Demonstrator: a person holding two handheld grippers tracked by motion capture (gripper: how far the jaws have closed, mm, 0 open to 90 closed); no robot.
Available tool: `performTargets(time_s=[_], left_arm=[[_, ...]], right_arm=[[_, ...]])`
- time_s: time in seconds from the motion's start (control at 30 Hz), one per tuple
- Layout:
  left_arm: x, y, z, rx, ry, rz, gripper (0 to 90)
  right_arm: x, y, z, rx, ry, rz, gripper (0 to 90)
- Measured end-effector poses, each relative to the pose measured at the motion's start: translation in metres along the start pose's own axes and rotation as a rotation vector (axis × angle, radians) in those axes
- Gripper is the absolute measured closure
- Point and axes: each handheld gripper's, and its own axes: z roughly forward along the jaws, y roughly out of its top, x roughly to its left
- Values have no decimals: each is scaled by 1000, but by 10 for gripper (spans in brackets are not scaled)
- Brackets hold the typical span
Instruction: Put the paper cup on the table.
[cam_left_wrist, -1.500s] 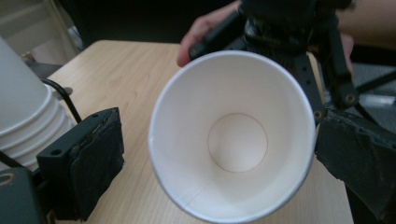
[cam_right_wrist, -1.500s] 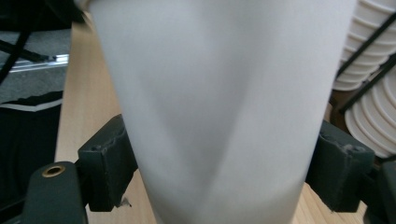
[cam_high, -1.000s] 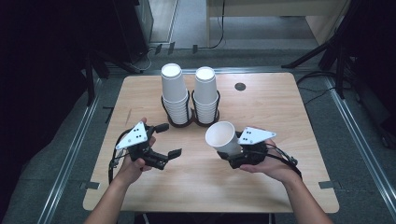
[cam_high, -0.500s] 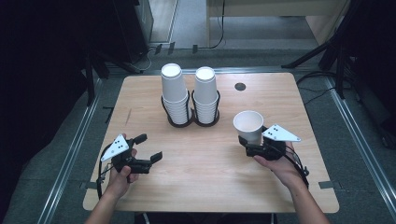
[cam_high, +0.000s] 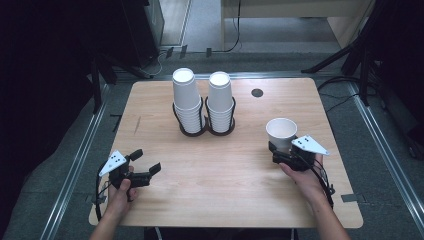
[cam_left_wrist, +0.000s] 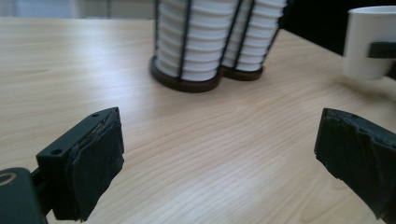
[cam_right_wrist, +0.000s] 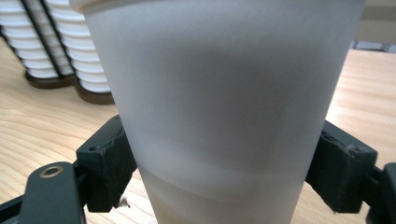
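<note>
Cup (cam_high: 281, 131) upright on the right side of the table (cam_high: 240, 200), mouth open to the ceiling, and my right gripper (cam_high: 283, 155) has it low on the wall. In the right gripper view the white cup (cam_right_wrist: 224, 93) stands between the 2 black pads (cam_right_wrist: 109, 163), one at each side of its lower body; the left one meets the wall, while the right one looks to sit a hair off it, so I cannot tell whether the hold is firm. My left gripper (cam_high: 145, 165) sits low over the near left part of the table with nothing in it, its jaws spread wide; in the left gripper view the bare wood runs between its 2 pads (cam_left_wrist: 95, 158). At the middle back of the table stands a dark twin holder (cam_high: 205, 131) carrying 2 stacks of white cups (cam_high: 186, 97), side by side and touching. The held cup is well apart from those stacks, to their right and nearer to me. A small dark round mark (cam_high: 257, 92) shows on the wood beyond the cup, near the far edge.
</note>
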Motion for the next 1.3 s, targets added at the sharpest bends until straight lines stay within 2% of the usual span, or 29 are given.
performTargets(time_s=[0.1,0.13,0.17,0.27,0.37,0.4,0.6,0.73,0.83,0.97,1.03,1.07,1.17,1.3], left_arm=[[5,-2,-3,5,43,-29,18],[10,-4,-5,18,54,-64,18],[10,-4,-5,18,54,-64,18],[17,-8,-7,39,100,-114,18],[21,-9,-10,45,136,-143,18],[20,-10,-11,49,155,-134,18],[15,-12,-10,69,167,-104,18],[16,-12,-10,69,168,-112,18],[17,-12,-10,69,168,-119,18],[17,-13,-9,69,169,-123,18],[17,-13,-9,69,169,-127,18],[17,-13,-10,67,168,-130,18],[18,-13,-10,64,164,-132,18],[18,-13,-12,60,168,-132,18]], right_arm=[[-4,-7,2,16,-36,13,183],[-4,-9,3,22,-42,20,182],[-5,-11,4,27,-48,23,183],[-6,-13,6,38,-56,24,180],[-6,-14,8,31,-61,27,181],[-5,-14,8,36,-63,23,178],[-4,-17,2,48,-64,16,173],[-6,-23,-2,69,-66,1,178],[-8,-26,-3,66,-64,25,176],[-9,-25,-5,60,-15,26,0],[-9,-25,-7,59,-16,22,0],[-11,-24,-10,49,0,36,0],[-12,-22,-14,40,-5,38,0],[-17,-18,-27,13,2,41,0]])
